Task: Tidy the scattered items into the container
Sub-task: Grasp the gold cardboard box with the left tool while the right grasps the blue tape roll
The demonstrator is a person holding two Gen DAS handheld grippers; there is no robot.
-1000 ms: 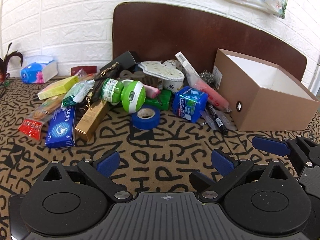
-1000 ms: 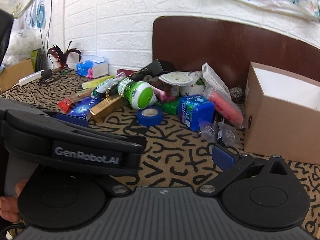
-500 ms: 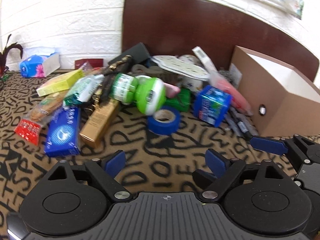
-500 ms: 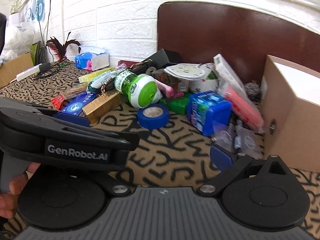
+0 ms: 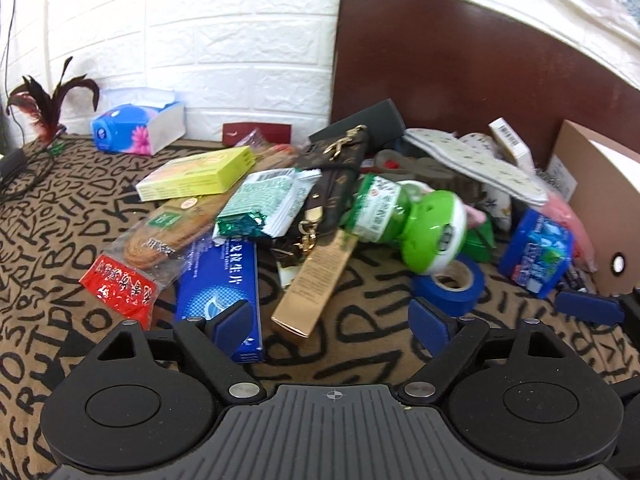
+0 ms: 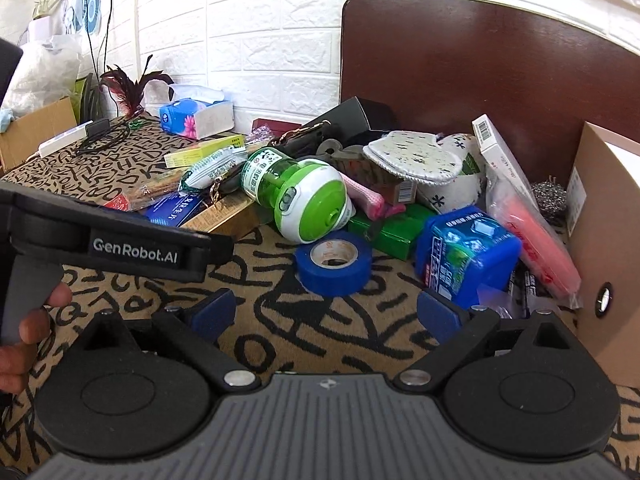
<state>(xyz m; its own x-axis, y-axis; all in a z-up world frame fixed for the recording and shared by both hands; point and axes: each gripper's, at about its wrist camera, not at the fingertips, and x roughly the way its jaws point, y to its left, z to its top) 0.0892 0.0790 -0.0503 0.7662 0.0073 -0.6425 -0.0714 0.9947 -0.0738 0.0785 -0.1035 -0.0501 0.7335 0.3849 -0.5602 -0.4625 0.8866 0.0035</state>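
While both grippers hover low over the patterned cloth [image 5: 360, 344], neither has anything between its pads; the left gripper [image 5: 334, 316] has its jaws wide and closing, with only bare cloth in the gap, and the right gripper [image 6: 326, 312] stands with its jaws spread wide, empty too; the scattered items lie in a heap ahead of both.

Just ahead of the left gripper's left pad, touching it in the view, lies a blue flat box [image 5: 218, 280]; straight ahead between the jaws lies a gold carton [image 5: 316, 284], tilted away; left of the blue flat box sits a red-ended snack packet [image 5: 132, 268], and beyond it a yellow box [image 5: 196, 174] and a green-and-white sachet [image 5: 268, 200]; ahead of the right pad sits a roll of blue tape [image 5: 448, 284], with a green-and-white bottle [image 5: 412, 220] lying on its side just behind it.

From the right gripper, the blue tape [image 6: 334, 262] lies flat straight ahead between the jaws, near but apart from them; the bottle [image 6: 300, 196] rests behind it, touching; beyond the right pad stands a blue tub [image 6: 466, 254], and further right the cardboard container [image 6: 604, 240], open at the top; whether anything is inside I cannot tell; a hand [image 6: 24, 332] grips the left gripper's handle at the left edge.
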